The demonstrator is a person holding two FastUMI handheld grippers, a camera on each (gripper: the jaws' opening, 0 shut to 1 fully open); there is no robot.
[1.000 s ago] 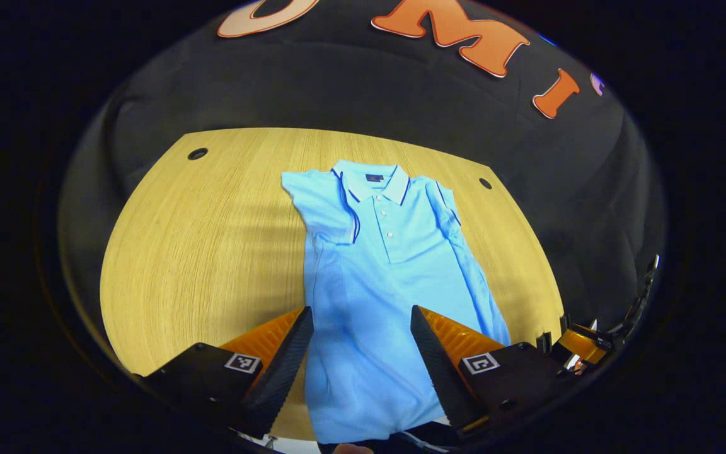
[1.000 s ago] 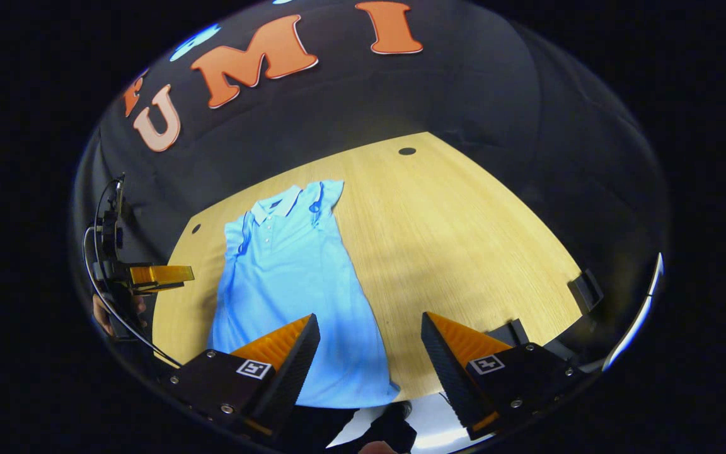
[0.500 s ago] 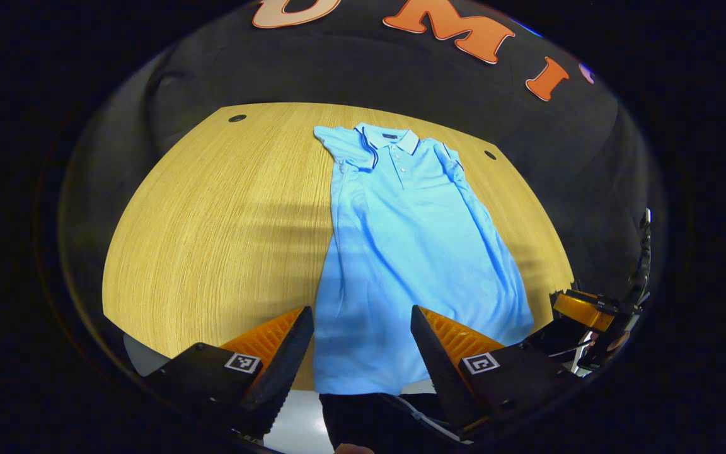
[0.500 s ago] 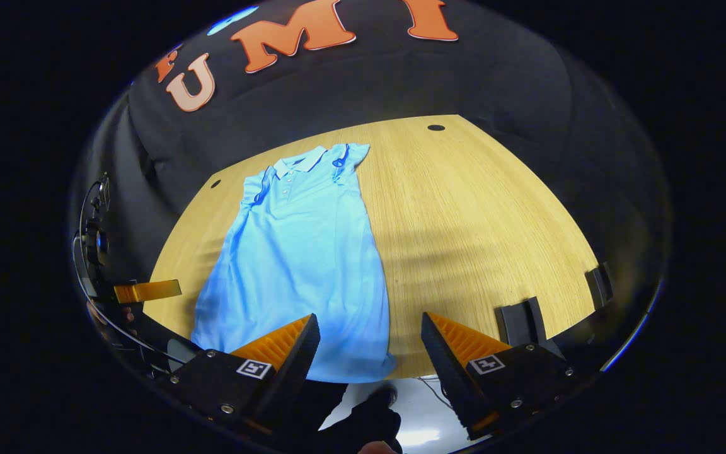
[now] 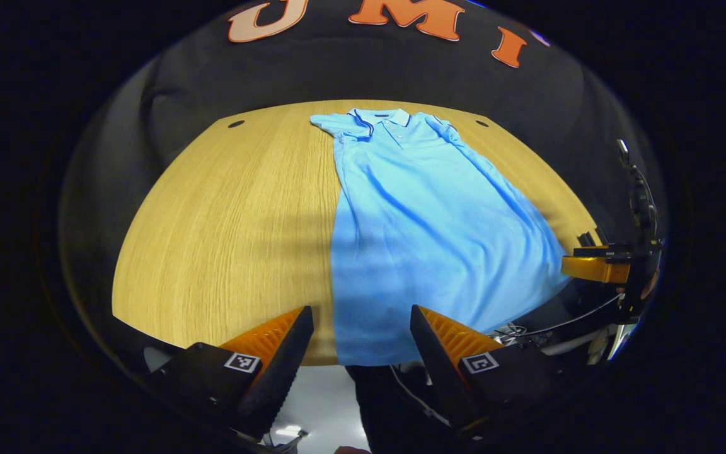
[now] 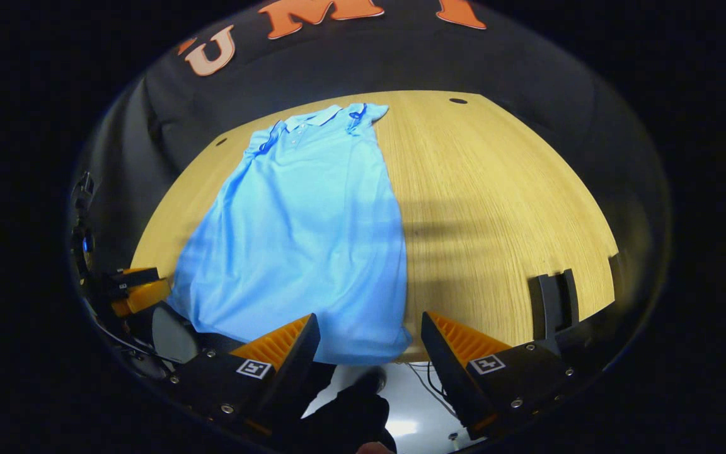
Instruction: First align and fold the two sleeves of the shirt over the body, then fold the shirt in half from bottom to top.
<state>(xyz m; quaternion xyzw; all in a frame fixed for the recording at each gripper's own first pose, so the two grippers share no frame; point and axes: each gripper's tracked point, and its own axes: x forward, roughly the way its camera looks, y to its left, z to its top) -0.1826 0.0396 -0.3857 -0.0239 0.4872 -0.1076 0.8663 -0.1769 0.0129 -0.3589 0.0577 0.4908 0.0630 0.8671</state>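
1. Item under work: a light blue polo shirt (image 5: 426,233) lies flat on the wooden worktop (image 5: 224,214), collar (image 5: 383,117) at the far edge, hem (image 5: 369,353) at the near edge and just overhanging it.
2. Both short sleeves appear folded in over the body: the left sleeve (image 5: 344,125) and the right sleeve (image 6: 363,115) sit tucked beside the collar. Judged from this, the sleeve step is done and the bottom-to-top fold remains.
3. Left gripper (image 5: 362,334): jaws wide apart, holding nothing, positioned at the near edge of the worktop with the hem's left portion lying between and just ahead of its fingers.
4. Right gripper (image 6: 370,340): jaws wide apart, empty, likewise at the near edge, with the hem's right corner (image 6: 394,350) just ahead between its fingers.
5. Governing relation: the shirt's long axis runs straight away from both grippers, hem nearest, collar farthest. Each gripper is nearest its own hem corner, so neither needs to cross over.
6. Assessment: the next move calls for pinching both hem corners and carrying them toward the collar together; uneven travel would skew the fold.
7. Also noted: a dark bracket (image 6: 555,296) on the worktop's near right edge, clear of the shirt.
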